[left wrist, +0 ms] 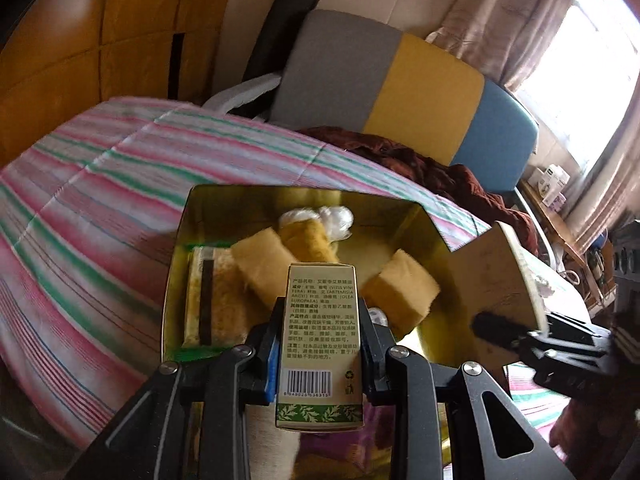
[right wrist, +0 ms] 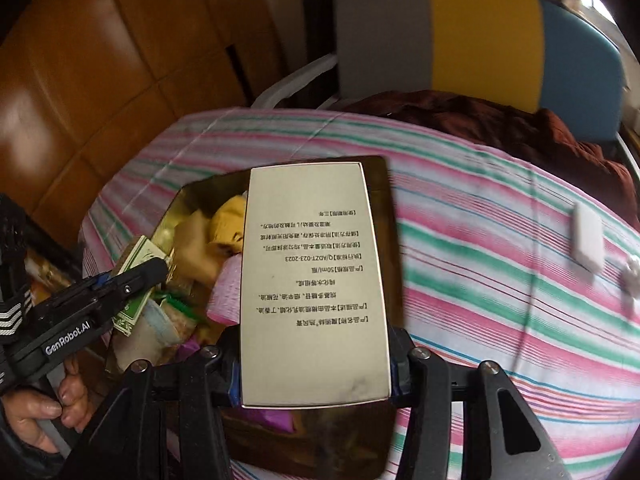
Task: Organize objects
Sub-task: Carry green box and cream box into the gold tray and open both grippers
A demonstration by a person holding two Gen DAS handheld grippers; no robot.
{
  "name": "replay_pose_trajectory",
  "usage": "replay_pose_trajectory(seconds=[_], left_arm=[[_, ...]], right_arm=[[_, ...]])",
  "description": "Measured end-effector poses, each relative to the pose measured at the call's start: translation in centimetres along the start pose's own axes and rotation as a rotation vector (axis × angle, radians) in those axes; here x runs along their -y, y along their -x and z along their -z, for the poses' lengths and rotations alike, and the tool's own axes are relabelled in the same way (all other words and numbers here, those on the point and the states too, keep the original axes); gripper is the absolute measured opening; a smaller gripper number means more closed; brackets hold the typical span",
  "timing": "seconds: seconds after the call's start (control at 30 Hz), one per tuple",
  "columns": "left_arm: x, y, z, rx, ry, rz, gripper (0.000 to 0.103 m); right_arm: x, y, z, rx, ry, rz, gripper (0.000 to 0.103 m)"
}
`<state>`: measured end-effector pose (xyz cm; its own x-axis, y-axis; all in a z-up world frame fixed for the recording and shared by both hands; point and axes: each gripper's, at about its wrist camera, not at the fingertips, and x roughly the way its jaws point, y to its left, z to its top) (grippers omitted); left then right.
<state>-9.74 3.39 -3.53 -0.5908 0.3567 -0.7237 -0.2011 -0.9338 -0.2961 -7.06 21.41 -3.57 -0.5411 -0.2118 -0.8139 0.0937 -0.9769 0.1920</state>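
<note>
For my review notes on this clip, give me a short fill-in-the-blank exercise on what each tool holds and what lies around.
1. The left tool is shut on a small box with a ____ printed near its lower end.
2. The right tool is shut on a printed box, held over the open gold ____.
3. Behind the striped cloth stands a chair in grey, ____ and blue.

Missing words: barcode; tin; yellow

Hidden and blurred parts
The box [right wrist: 316, 284] hides much of the tin [right wrist: 176, 216] — small white things [right wrist: 587, 242] on the cloth [right wrist: 500, 280] blur beyond telling.
</note>
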Motion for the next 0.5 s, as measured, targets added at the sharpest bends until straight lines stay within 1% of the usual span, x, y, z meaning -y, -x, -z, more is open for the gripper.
replay_pose_trajectory(seconds=[0.07, 0.2, 0.27, 0.4, 0.5], left_arm=[[-0.4, -0.7, 0.2, -0.020, -0.003, -0.007, 0.030], [-0.6, -1.6, 0.4, -0.027, -0.033, -0.022, 0.030], [-0.8, -2.1, 0.5, -0.036, -0.029, -0.024, 0.030], [-1.0, -3.2, 1.1, -0.062, -0.032, -0.026, 0.030], [-1.2, -3.8, 1.5, -0.080, -0.027, -0.024, 0.031]], right_arm=[[-0.9, -1.6, -0.2, -0.030, 0.022, 0.037, 0.050], [-1.5, -3.9, -0.2, -0.084, 0.048, 0.087, 0.050], [-1.9, -5.0, -0.1, -0.106, 0.065, 0.117, 0.050], [-2.1, -5.6, 0.2, -0.123, 0.062, 0.118, 0.050], [-2.5, -5.6, 0.4, -0.132, 0.060, 0.094, 0.051]])
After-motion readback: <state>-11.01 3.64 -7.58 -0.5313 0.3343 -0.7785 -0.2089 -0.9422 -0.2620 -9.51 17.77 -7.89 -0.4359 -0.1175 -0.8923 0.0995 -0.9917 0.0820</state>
